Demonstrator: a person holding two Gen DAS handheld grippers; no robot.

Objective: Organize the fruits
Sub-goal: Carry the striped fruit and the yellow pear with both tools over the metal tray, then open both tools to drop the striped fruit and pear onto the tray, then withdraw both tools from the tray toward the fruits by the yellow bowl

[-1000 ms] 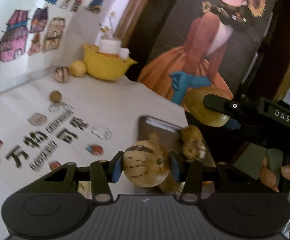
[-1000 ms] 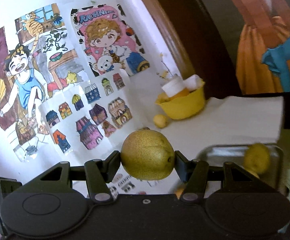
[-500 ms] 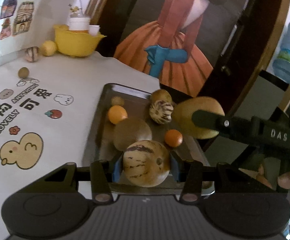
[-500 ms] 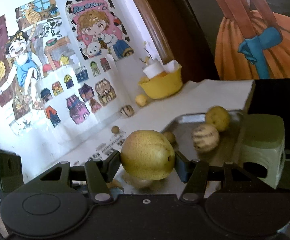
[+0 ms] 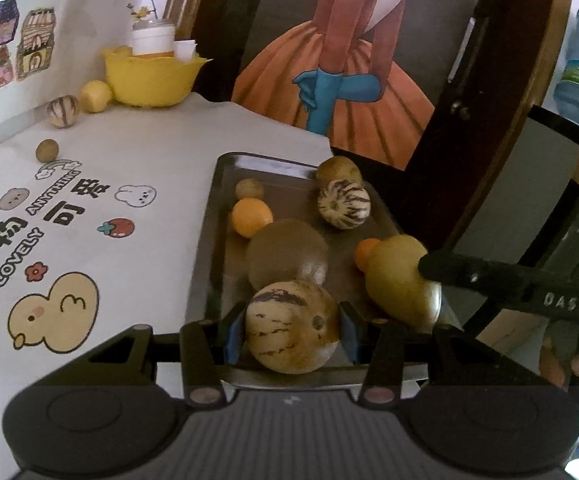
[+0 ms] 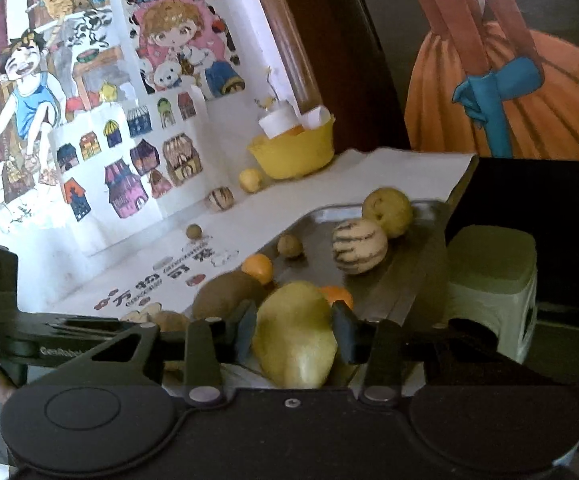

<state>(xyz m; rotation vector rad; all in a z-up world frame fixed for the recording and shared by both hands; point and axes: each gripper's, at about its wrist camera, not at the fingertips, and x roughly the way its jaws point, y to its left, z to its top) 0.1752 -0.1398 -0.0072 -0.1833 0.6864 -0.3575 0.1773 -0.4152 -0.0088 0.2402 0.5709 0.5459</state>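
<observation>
Low over the tray (image 5: 209, 216), both grippers tilted downward, fruit-laden.

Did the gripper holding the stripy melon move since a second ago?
Yes. The left gripper, shut on the stripy melon, has come forward and down over the metal tray, which earlier lay farther ahead, beyond the melon.

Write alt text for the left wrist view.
The left tool grips a striped melon over the near end of a metal tray holding oranges, another striped melon and brown fruit. At right, the right tool brings a yellow-green pear over the tray. A yellow bowl sits far back on the tablecloth.
</observation>
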